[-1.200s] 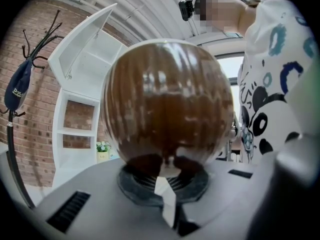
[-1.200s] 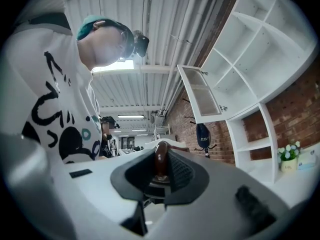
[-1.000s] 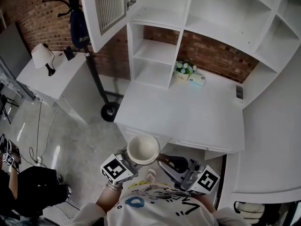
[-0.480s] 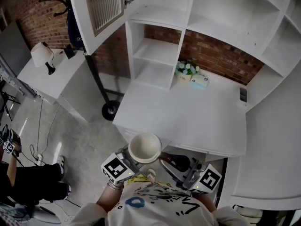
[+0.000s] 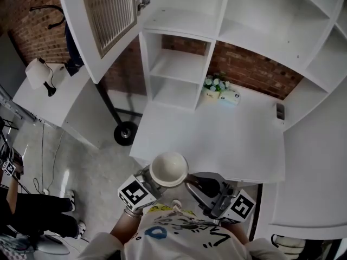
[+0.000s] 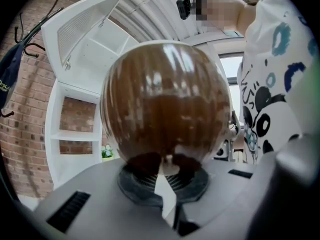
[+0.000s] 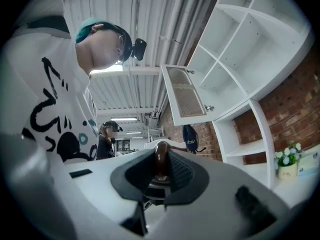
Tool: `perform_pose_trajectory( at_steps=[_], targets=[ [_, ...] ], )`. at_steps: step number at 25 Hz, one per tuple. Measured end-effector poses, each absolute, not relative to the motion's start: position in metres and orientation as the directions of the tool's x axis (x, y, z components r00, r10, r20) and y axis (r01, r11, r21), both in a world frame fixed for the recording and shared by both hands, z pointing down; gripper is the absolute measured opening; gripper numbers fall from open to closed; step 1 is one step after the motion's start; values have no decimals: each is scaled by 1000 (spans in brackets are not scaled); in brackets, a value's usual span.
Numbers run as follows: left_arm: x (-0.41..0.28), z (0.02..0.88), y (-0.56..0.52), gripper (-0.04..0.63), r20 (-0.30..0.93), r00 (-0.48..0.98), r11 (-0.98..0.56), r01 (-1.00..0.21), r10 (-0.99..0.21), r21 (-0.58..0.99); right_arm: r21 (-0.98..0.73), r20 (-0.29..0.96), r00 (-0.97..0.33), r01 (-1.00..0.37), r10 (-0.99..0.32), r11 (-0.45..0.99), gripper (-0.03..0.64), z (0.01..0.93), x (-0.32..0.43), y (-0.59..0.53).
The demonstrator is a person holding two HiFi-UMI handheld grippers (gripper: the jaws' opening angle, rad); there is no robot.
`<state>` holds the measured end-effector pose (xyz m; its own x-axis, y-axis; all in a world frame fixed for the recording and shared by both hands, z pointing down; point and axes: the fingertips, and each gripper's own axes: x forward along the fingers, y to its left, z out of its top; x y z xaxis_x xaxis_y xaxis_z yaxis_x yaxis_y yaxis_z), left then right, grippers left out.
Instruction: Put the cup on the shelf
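Left gripper [image 6: 167,176] and right gripper [image 7: 160,170] both clamp the brown cup [image 5: 168,169].

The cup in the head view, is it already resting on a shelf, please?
No, the left gripper holds the cup in the air, short of the shelves.

- We see the cup [image 5: 168,169] from above as a round, pale mouth facing up; it is upright and held off any surface.
- Its outer wall is glossy brown with faint vertical ribs (the inside is cream).
- The left gripper [image 6: 167,178] is closed at the cup's base, and the right gripper [image 7: 160,170] is clamped on its thin brown handle [image 7: 160,156].
- The shelf [image 5: 174,64] is white, with open compartments against a brick wall, and stands well apart from the cup.
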<state>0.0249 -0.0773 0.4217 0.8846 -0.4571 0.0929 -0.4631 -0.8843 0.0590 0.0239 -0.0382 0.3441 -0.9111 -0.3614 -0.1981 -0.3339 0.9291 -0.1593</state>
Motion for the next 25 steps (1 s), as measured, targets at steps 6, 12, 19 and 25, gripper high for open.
perform_pose_trajectory(
  at_steps=[6, 12, 19, 25],
  targets=[
    [10, 418, -122, 15, 98, 907, -908, -415, -409, 57, -173, -212, -887, -380, -411, 909, 58, 340, 9, -85],
    [-9, 415, -165, 15, 93, 927, -928, -368, -363, 48, -196, -232, -854, -428, -465, 883, 58, 338, -11, -128],
    [-27, 419, -205, 15, 88, 938, -939, -340, -336, 43, -212, -233, -817, -486, -527, 848, 58, 343, -30, -168],
    [-29, 421, -233, 15, 83, 941, -942, -332, -328, 44, -211, -228, -798, -519, -558, 829, 58, 353, -27, -197]
  ],
)
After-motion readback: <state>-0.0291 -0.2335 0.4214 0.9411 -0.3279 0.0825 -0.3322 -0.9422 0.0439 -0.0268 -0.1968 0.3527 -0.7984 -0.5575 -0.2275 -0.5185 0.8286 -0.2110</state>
